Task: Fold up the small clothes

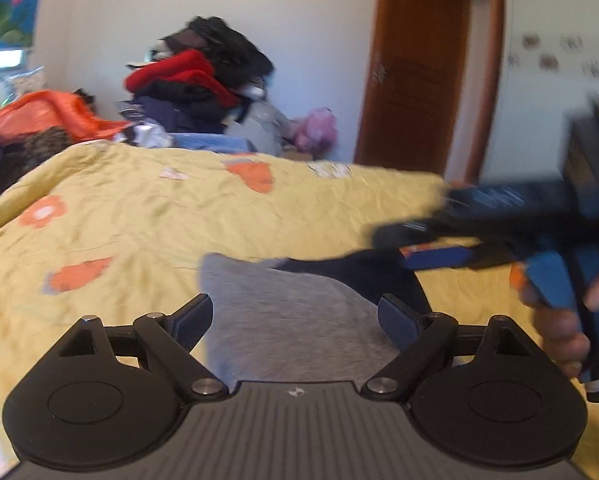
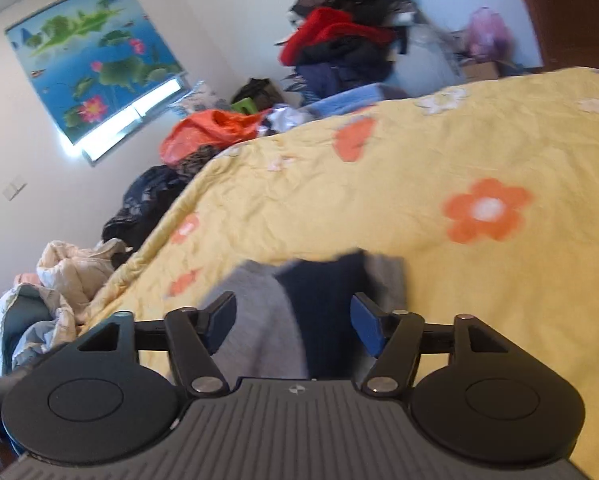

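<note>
Left wrist view: left tool (image 1: 295, 320), fingers spread wide apart, nothing between the pads; it hangs above a grey and navy garment (image 1: 295, 312) lying flat on the bed's yellow flowered quilt (image 1: 139, 216). Right tool (image 1: 427, 248), blurred, enters from the right edge, held in a hand (image 1: 559, 320), its blue fingers over the garment's navy part; whether it touches cannot be told. Clothes pile (image 1: 203, 92) and wooden door (image 1: 415, 68) behind the bed.

Right wrist view: right tool (image 2: 293, 322), fingers apart, empty, above the same garment (image 2: 299, 312) on the quilt (image 2: 419, 184). Lotus picture (image 2: 87, 60) on the wall; clothes pile (image 2: 339, 40) beyond; crumpled bedding (image 2: 59, 280) at left.
</note>
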`<state>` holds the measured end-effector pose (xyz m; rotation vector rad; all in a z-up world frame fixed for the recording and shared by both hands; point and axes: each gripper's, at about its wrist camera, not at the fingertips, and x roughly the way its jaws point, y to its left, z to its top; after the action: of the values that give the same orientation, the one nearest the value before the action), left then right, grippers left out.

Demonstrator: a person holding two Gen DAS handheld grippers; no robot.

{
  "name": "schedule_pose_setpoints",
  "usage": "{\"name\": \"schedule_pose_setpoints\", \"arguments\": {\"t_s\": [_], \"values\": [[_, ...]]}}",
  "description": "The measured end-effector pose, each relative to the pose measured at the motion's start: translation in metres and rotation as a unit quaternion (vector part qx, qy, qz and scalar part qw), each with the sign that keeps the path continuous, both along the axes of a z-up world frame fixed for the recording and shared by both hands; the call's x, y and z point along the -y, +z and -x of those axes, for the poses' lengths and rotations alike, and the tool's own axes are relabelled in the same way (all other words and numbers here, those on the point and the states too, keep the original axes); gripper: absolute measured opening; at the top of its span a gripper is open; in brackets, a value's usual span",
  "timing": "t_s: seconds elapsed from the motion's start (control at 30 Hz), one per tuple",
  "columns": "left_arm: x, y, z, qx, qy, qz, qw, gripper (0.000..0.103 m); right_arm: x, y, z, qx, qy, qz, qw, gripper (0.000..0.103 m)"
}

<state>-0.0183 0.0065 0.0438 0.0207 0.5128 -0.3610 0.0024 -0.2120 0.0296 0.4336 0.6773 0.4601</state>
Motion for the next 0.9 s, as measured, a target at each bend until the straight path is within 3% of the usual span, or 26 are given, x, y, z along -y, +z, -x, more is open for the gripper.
{"name": "schedule_pose_setpoints", "arguments": {"t_s": [0.1, 0.17, 0.2, 0.27, 0.33, 0.4, 0.47, 0.53, 0.6, 0.7, 0.77, 0.83, 0.9], "values": [[0.024, -0.033, -0.028, -0.058, 0.003, -0.058, 0.9966, 0.090, -0.027, -0.018, -0.039, -0.037, 0.008, 0.022, 0.999, 0.070], [0.027, -0.049, -0.028, -0.038, 0.011, -0.077, 0.9962, 0.094, -0.034, -0.041, -0.056, -0.080, -0.001, 0.028, 0.996, 0.066], [0.029, -0.053, -0.025, -0.029, 0.009, -0.083, 0.9961, 0.094, -0.027, -0.046, -0.056, -0.061, -0.004, 0.011, 0.998, 0.061], [0.030, -0.053, -0.024, -0.028, 0.014, -0.083, 0.9961, 0.094, -0.021, -0.052, -0.060, -0.076, -0.020, -0.005, 0.997, 0.042], [0.028, -0.052, -0.024, -0.030, 0.014, -0.077, 0.9965, 0.095, -0.008, -0.058, -0.068, -0.106, -0.038, -0.022, 0.993, 0.013], [0.027, -0.051, -0.023, -0.028, 0.012, -0.078, 0.9965, 0.095, -0.001, -0.061, -0.071, -0.120, -0.036, -0.039, 0.991, 0.007], [0.028, -0.051, -0.023, -0.027, 0.012, -0.077, 0.9966, 0.095, 0.002, -0.050, -0.059, -0.111, -0.050, -0.035, 0.992, 0.010], [0.030, -0.051, -0.023, -0.026, 0.012, -0.077, 0.9966, 0.095, -0.002, -0.031, -0.039, -0.066, -0.062, -0.024, 0.996, 0.034], [0.031, -0.051, -0.023, -0.026, 0.012, -0.079, 0.9965, 0.097, -0.010, -0.015, -0.023, -0.022, -0.043, -0.027, 0.998, 0.043], [0.034, -0.052, -0.024, -0.027, 0.013, -0.080, 0.9963, 0.099, -0.025, -0.007, -0.023, -0.019, -0.011, -0.015, 1.000, 0.058], [0.033, -0.052, -0.024, -0.027, 0.013, -0.079, 0.9965, 0.100, -0.034, -0.015, -0.034, -0.034, -0.011, 0.014, 0.999, 0.058], [0.033, -0.052, -0.024, -0.025, 0.013, -0.078, 0.9965, 0.100, -0.038, -0.037, -0.055, -0.088, -0.019, 0.032, 0.995, 0.056], [0.033, -0.053, -0.024, -0.024, 0.015, -0.078, 0.9966, 0.100, -0.035, -0.047, -0.063, -0.074, -0.016, 0.019, 0.997, 0.054]]}}
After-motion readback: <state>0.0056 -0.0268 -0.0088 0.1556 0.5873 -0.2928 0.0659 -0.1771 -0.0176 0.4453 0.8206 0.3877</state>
